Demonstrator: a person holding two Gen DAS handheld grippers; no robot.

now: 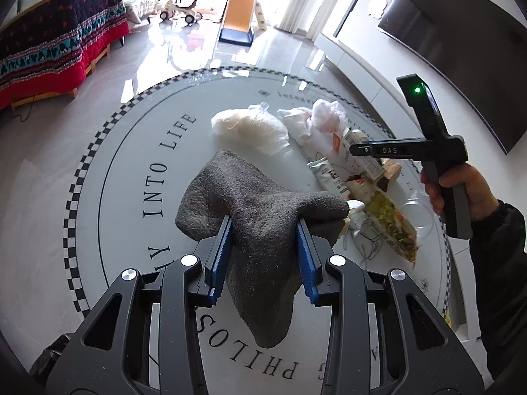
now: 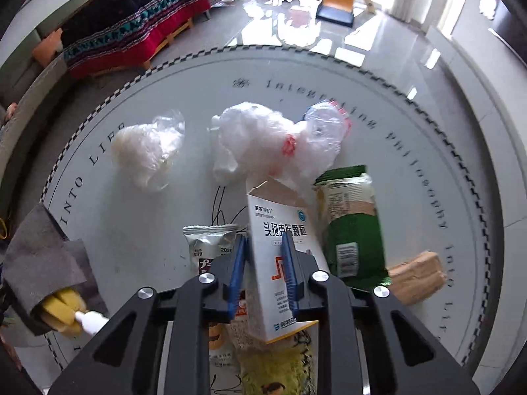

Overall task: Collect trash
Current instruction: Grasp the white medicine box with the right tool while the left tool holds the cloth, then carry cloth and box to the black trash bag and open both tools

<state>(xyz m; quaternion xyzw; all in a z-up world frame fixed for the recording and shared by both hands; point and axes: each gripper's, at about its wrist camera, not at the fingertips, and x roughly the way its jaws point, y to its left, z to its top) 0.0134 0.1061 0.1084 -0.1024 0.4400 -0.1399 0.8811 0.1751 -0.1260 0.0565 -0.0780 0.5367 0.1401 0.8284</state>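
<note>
My right hand-held gripper [image 2: 265,265] pinches the white medicine box [image 2: 281,250], long axis pointing up-frame; my left hand-held gripper [image 1: 265,235] clamps the grey cloth [image 1: 260,230].

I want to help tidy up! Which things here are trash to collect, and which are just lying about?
Trash to collect:
- white medicine box, clamped in the right gripper
- green snack packet
- crumpled plastic bags
- clear bag
- white snack wrapper

Just there:
- grey cloth in the left gripper
- ride-on toy
- slide
</note>
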